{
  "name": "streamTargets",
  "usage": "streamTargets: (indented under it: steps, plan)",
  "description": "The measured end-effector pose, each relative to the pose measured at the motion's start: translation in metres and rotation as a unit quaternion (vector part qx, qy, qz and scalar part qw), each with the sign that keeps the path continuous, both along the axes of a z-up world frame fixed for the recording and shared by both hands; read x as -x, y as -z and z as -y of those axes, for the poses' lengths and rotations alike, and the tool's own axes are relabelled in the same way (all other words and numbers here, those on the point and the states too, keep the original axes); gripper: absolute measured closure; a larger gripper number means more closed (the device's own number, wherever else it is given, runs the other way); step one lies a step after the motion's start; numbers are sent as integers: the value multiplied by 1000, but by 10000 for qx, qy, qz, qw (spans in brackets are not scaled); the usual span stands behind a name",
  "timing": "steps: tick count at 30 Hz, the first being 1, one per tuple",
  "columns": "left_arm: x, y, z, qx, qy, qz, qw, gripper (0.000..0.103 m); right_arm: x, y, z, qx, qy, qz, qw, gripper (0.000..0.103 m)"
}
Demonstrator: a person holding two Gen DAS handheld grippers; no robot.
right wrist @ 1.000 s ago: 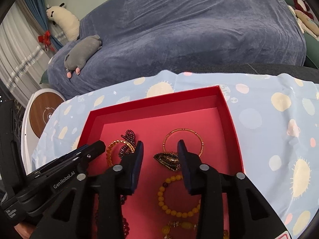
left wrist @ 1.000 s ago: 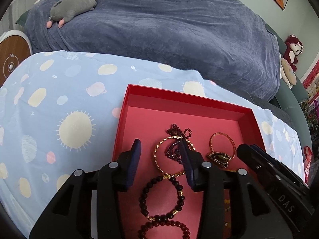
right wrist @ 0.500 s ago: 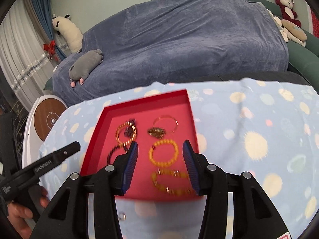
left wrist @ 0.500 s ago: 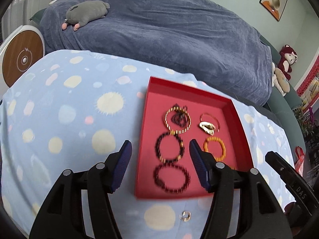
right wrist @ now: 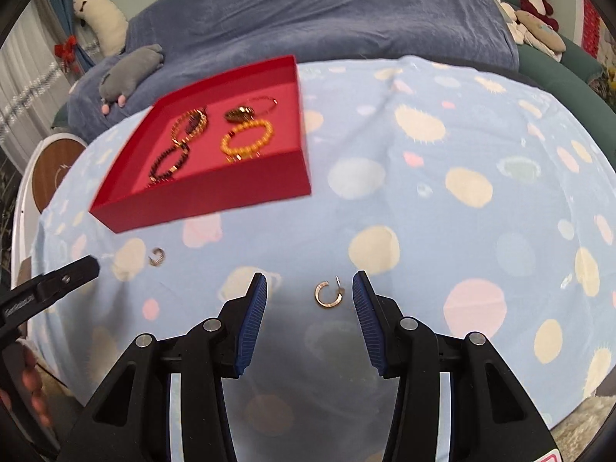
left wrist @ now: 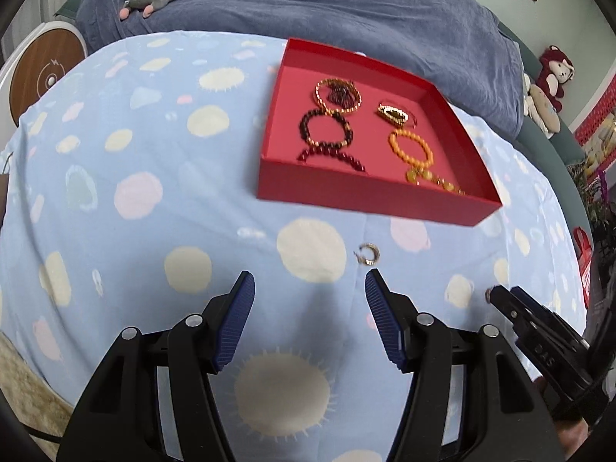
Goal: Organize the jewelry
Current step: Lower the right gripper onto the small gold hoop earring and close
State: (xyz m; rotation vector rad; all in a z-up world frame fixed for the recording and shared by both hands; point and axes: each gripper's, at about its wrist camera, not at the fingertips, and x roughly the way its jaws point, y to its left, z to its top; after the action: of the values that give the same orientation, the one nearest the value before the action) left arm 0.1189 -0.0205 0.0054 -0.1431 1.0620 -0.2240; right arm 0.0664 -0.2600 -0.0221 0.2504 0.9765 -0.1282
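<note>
From the left wrist, the left gripper [left wrist: 310, 283] stands with its jaws apart and nothing between them, having just been opening, and a small silver hoop earring [left wrist: 369, 253] lies on the spotted blue cloth [left wrist: 127, 146] just ahead of the right-hand fingertip rather than centred. I'd guess that a closing pinch from here would clip its edge and flick it away, or gather a fold of the cloth with it, since the piece is tiny, thin and lies flat. The red tray [left wrist: 369, 192] sits beyond it, holding dark beaded, gold and orange bracelets. From the right wrist, the right gripper [right wrist: 310, 283] is likewise parted and empty, its jaws also just widened, with a gold hoop earring [right wrist: 328, 295] lying between the fingertips, nearer the right one, its post sticking up. My worry is that the post catches a pad and the hoop tips or skids. The silver hoop [right wrist: 157, 256] shows off to the left, near the other gripper's tip, both earrings on the cloth outside the tray.
</note>
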Motion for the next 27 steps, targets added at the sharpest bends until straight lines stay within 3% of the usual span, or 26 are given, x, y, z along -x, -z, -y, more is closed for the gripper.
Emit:
streamTargets:
  steps: [8, 10, 14, 27]
  plan:
    - [8, 11, 10, -58, 96, -78, 9999, 46, -7, 13, 3, 81, 68, -54, 9999, 61]
    - [6, 12, 11, -58, 91, -76, 9999, 46, -9, 14, 2, 145, 38, -44, 9999, 66]
    - [4, 12, 13, -53, 77, -70, 9999, 46, -11, 15, 1, 327, -5, -55, 9995, 86]
    - [-20, 20, 40, -117, 247, -36, 9996, 47, -2, 2, -7, -216, -7, 46, 9998, 86]
